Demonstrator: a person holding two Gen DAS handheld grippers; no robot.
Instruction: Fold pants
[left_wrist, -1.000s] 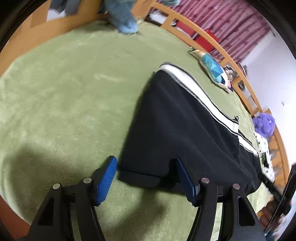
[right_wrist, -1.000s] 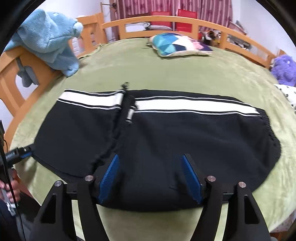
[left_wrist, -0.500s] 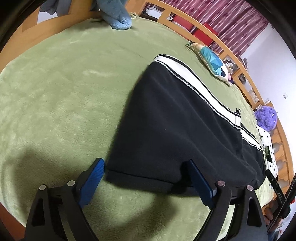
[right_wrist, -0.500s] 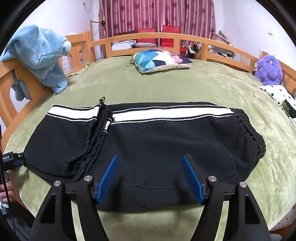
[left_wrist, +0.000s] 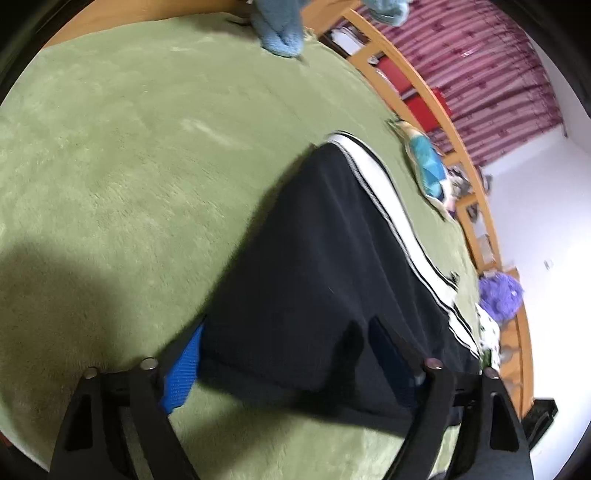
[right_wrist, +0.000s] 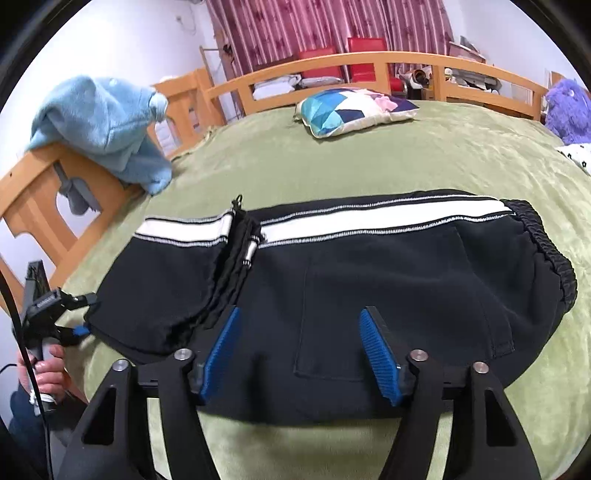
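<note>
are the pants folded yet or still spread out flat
Partly folded: the black pants have a leg end doubled over the upper part, cuff lying mid-garment.

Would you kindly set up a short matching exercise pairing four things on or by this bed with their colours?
Things:
1. pants
2. blanket
3. plush toy
4. towel on the bed frame

Colours:
a. light blue
b. black with a white stripe
c. purple
d. green

Pairs: 1-b, 2-d, 3-c, 4-a
</note>
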